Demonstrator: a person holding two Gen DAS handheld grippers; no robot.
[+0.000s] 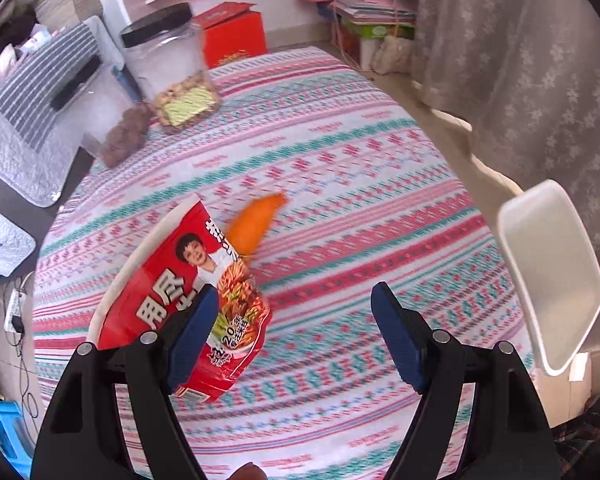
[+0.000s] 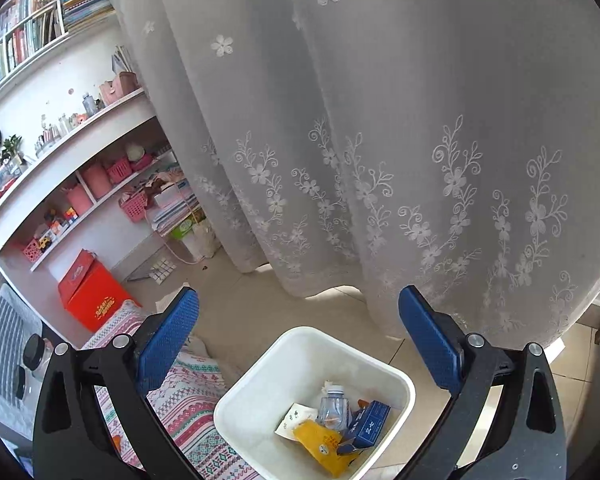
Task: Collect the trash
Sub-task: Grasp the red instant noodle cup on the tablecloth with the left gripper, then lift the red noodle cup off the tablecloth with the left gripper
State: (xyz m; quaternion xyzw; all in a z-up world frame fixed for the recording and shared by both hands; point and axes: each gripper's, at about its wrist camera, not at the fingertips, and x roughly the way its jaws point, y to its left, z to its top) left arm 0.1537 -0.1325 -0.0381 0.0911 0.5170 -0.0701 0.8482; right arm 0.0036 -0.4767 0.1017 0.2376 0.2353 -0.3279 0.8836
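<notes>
Noodle cup (image 1: pixel 180 292): a red instant-noodle cup is seen lying tipped on its side on the patterned table (image 1: pixel 360 200), its white rim towards the upper left; it is judged to be the next piece of trash.
Orange wrapper (image 1: pixel 256 220): an orange piece is seen just behind the cup on the cloth; what it is cannot be told through the blur.
Left gripper (image 1: pixel 292 320): the jaws are spread apart and empty; one pad overlaps the cup's side in the picture, the other stands well clear, so nothing is grasped yet.
Right gripper (image 2: pixel 300 340): the jaws are released and empty, held above the bin.
Trash bin (image 2: pixel 384 364): the white bin is placed on the floor just beside the table edge, presumably so trash can be dropped in directly.
Left wrist view only: the cup, the orange piece and a lidded clear jar (image 1: pixel 168 68) are shown.
Right wrist view only: the bin's contents are shown, namely a clear bottle (image 2: pixel 332 404), a blue carton (image 2: pixel 370 424) and a yellow packet (image 2: pixel 324 446).
</notes>
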